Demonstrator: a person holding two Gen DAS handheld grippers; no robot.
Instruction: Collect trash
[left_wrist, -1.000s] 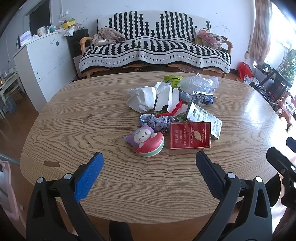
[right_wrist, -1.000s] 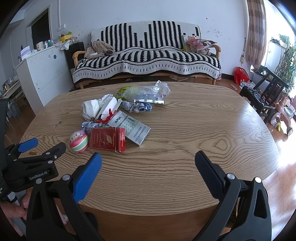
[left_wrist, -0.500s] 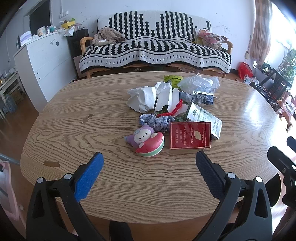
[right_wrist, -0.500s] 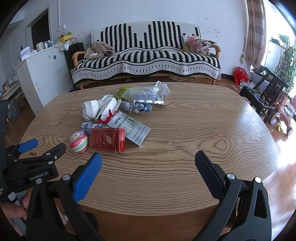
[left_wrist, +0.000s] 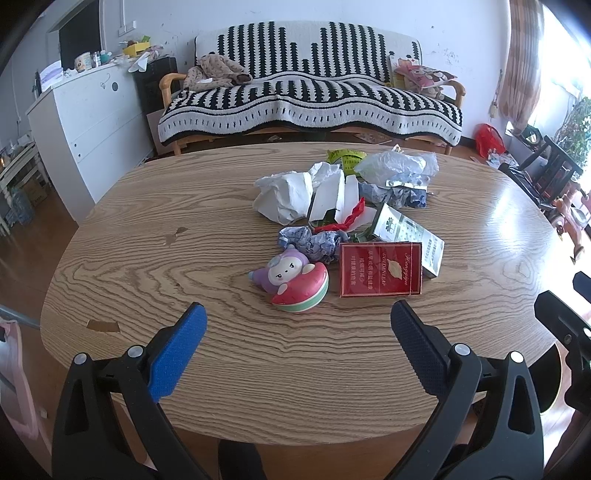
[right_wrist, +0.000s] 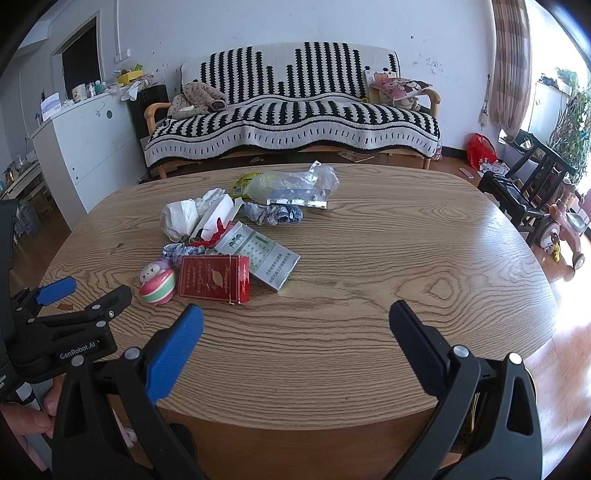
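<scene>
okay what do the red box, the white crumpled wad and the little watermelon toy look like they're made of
Red box: thin printed cardboard, apparently under clear glossy film; sharp edges, flat faces.
White crumpled wad: tissue or soft paper, matte; loose, soft creases.
Watermelon toy: probably squishy foam or soft plastic; smooth, rounded, painted surface with a mild sheen. Which one can't be told.

Both views are taken from the near edge of the tabletop (left_wrist: 229, 369), aimed toward the striped sofa (right_wrist: 291, 110) at 12 o'clock; the trash pile (left_wrist: 351, 210) is shared, offset toward 10 o'clock in the right view.
</scene>
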